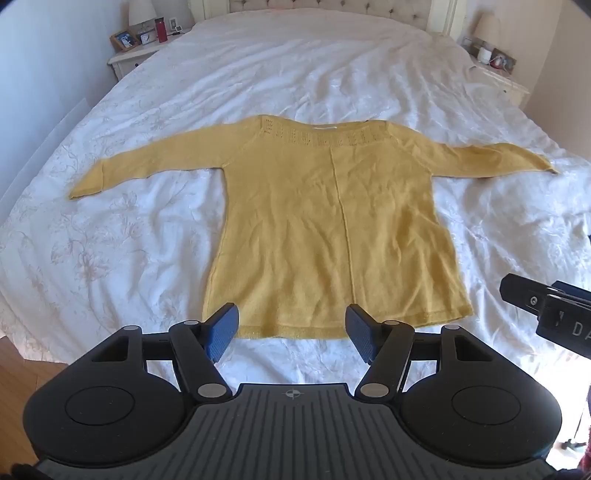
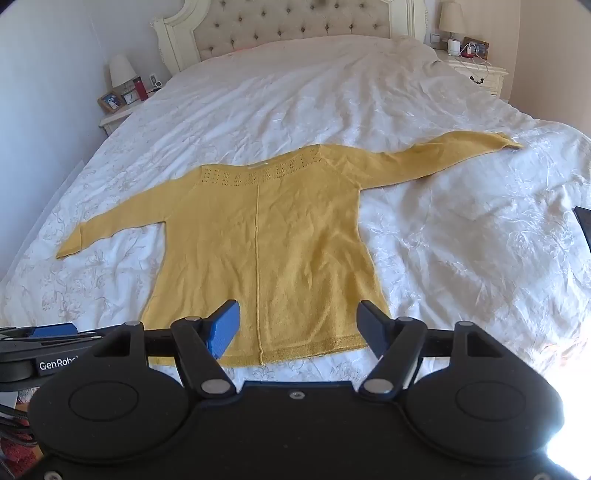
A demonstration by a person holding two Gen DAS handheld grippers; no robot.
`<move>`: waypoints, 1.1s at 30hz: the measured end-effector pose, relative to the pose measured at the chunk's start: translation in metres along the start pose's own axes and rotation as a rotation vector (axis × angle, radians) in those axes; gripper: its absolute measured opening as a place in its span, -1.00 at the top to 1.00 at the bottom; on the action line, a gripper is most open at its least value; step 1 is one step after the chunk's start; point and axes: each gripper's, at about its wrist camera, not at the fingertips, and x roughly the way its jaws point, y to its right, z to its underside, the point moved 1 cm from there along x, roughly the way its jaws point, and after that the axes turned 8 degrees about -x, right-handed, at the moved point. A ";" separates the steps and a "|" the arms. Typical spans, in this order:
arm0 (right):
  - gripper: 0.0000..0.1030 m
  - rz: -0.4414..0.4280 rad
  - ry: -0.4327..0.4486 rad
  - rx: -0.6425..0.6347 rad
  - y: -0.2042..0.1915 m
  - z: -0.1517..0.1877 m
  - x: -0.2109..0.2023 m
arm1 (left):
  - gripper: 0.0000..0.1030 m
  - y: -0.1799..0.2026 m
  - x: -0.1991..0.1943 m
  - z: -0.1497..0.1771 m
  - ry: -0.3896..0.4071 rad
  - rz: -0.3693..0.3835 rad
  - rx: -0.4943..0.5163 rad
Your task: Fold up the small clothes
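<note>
- I see a mustard-yellow knit sweater lying flat on the white, wrinkled, floral-embossed bed cover, near the foot of the bed.
- Its neckline, with an eyelet band, points far toward the tufted headboard; the hem lies near; a raised seam runs lengthwise; the sleeves stretch left and right.
- My left gripper and right gripper hover over the hem, fingers spread and empty.

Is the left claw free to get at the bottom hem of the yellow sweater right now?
Probably yes: the left claw is open and empty, just above the sweater hem, with nothing lying between them on the bed.
</note>
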 end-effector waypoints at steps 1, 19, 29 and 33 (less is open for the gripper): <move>-0.41 -0.001 -0.001 -0.001 0.000 0.000 0.000 | -0.22 0.000 0.000 0.000 -0.001 -0.001 -0.002; -0.41 0.031 -0.062 -0.045 -0.016 -0.003 0.011 | -0.22 -0.011 0.012 0.004 -0.043 0.005 -0.030; -0.41 0.032 -0.066 -0.048 -0.019 -0.006 0.016 | -0.22 -0.013 0.015 0.001 -0.050 -0.001 -0.028; -0.41 0.032 -0.071 -0.053 -0.023 -0.008 0.019 | -0.22 -0.015 0.017 0.000 -0.061 0.005 -0.030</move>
